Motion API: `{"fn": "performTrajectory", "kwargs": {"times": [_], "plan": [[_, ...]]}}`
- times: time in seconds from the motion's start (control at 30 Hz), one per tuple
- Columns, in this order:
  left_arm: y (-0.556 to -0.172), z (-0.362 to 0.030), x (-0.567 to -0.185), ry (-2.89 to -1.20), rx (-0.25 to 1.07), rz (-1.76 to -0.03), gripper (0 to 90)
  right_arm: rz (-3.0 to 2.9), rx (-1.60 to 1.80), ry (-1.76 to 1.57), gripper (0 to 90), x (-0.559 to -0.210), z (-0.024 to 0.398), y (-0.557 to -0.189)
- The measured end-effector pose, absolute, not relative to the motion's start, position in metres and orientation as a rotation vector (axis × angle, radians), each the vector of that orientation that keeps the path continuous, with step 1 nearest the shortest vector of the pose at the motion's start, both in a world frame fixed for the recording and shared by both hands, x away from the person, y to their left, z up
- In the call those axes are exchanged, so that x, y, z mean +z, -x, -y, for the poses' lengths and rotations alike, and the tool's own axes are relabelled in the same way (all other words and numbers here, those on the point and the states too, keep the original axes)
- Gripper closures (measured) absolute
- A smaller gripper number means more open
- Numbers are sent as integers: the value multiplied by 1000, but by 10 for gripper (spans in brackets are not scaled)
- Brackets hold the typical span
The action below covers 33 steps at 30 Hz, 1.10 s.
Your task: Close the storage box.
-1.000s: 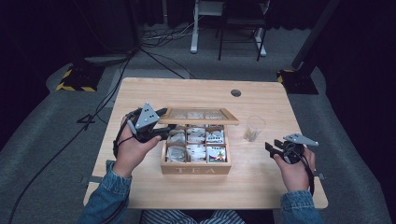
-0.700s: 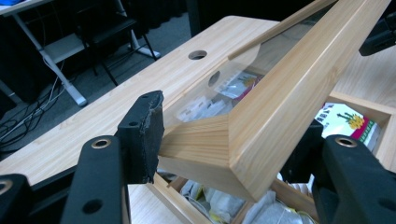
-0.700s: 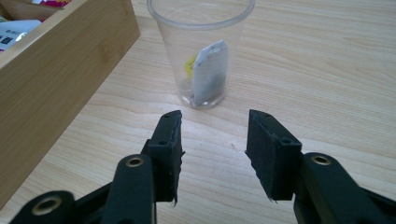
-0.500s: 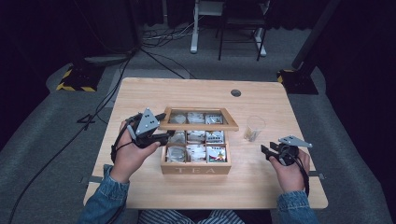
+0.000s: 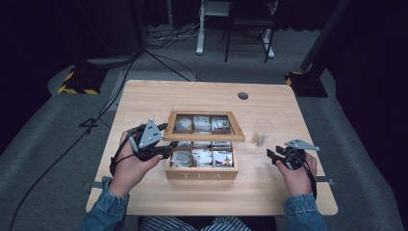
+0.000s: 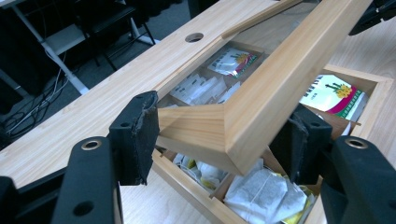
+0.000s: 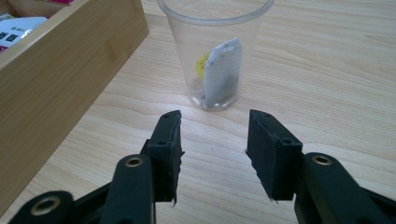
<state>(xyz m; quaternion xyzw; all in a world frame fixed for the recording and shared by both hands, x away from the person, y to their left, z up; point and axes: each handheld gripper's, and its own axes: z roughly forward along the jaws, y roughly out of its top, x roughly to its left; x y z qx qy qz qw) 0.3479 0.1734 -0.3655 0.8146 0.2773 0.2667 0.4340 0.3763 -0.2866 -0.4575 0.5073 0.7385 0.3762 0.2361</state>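
Tea box (image 5: 202, 173): a wooden box with "TEA" on its front. It sits in the middle of the wooden table (image 5: 159, 96). Its little rooms hold tea bags (image 6: 264, 193).
Lid (image 5: 204, 126): a wooden frame with a clear window. It is half way up, tilted over the box. A second ago it stood higher and more open; now it has come down lower.
Left gripper (image 5: 163, 142): it is at the left end of the lid. In the left gripper view the lid's corner (image 6: 224, 135) sits between the two black jaws. The jaws are partly open, close on each side of the wood. I cannot tell if they squeeze it.
Left hand (image 5: 129, 166): it has moved a little down and toward the person since before.
Right gripper (image 5: 273, 156): its jaws are wide apart and hold nothing. It rests low by the table, right of the box, about where it was.
Plastic cup (image 7: 215, 51): clear, standing up, just in front of the right gripper. One tea bag (image 7: 222, 72) leans inside it.
Right hand (image 5: 298, 173): near the table's right front edge.
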Motion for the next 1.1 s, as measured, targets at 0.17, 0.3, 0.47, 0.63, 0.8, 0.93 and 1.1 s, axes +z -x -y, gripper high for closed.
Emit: {"fn": "performTrajectory", "kwargs": {"times": [0.17,0.3,0.47,0.63,0.8,0.93,1.1], "plan": [[-345,-175,-367,-2033,630,-707,377,-2027,1036,-1388,557,-458,286,-377],[-342,-175,-367,-2062,616,-707,376,-2027,1037,-1400,556,-460,286,-378],[-340,-175,-367,-2090,608,-698,372,-2028,1040,-1402,554,-461,288,-377],[-339,-175,-370,-2119,599,-695,365,-2016,1042,-1416,554,-462,292,-375],[-336,-175,-374,-2140,572,-704,366,-2010,1046,-1429,553,-462,296,-377],[-334,-174,-377,-2177,553,-706,363,-2013,1051,-1421,552,-461,296,-379],[-332,-174,-383,-2209,526,-716,356,-2022,1047,-1422,552,-463,295,-382]]}}
